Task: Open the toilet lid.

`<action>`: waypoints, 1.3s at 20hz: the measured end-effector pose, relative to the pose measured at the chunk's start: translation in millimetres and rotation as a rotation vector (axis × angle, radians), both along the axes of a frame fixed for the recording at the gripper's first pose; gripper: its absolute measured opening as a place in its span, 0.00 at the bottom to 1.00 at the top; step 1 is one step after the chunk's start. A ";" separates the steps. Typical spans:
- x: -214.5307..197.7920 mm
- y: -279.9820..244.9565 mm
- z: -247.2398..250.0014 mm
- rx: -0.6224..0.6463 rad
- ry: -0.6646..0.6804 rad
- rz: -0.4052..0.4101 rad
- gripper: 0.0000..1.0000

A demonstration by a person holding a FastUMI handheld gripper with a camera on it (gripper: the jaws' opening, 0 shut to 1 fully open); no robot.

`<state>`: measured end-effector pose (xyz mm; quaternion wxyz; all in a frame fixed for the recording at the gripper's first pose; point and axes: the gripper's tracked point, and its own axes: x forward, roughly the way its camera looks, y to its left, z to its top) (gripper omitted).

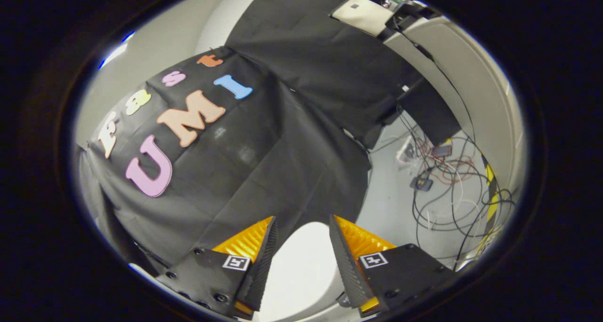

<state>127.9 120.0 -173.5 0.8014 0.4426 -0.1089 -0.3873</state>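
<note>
Currently we hold the gripper (pixel 301 228) wide open and empty, with the white toilet lid (pixel 304 265) lying just below and between its fingers.

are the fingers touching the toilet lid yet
Cannot tell. In the gripper view the hand-held gripper is open, with the white toilet lid showing between its fingers, but no contact or gap shows plainly.

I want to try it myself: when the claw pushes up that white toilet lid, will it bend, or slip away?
The toilet lid looks like smooth, hard plastic, so it will probably stay stiff and swing up in one piece. Its glossy surface may let the fingers slide. The claw is open, with the lid showing between its fingers, so nothing grips it yet.
</note>
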 end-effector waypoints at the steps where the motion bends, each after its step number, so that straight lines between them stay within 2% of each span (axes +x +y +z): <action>1: 0.1 6.2 -9.1 0.031 -0.004 0.000 0.72; 7: 11.4 53.2 -66.4 0.212 -0.012 0.024 0.72; 13: 9.5 82.3 -103.8 0.289 0.052 0.041 0.72; 18: 23.7 100.3 -135.0 0.390 0.084 0.123 0.72; 21: 31.6 109.1 -135.2 0.435 0.055 0.153 0.40; 25: 33.9 104.2 -146.4 0.434 0.093 0.135 0.38; 26: 28.3 103.7 -145.0 0.443 0.080 0.136 0.30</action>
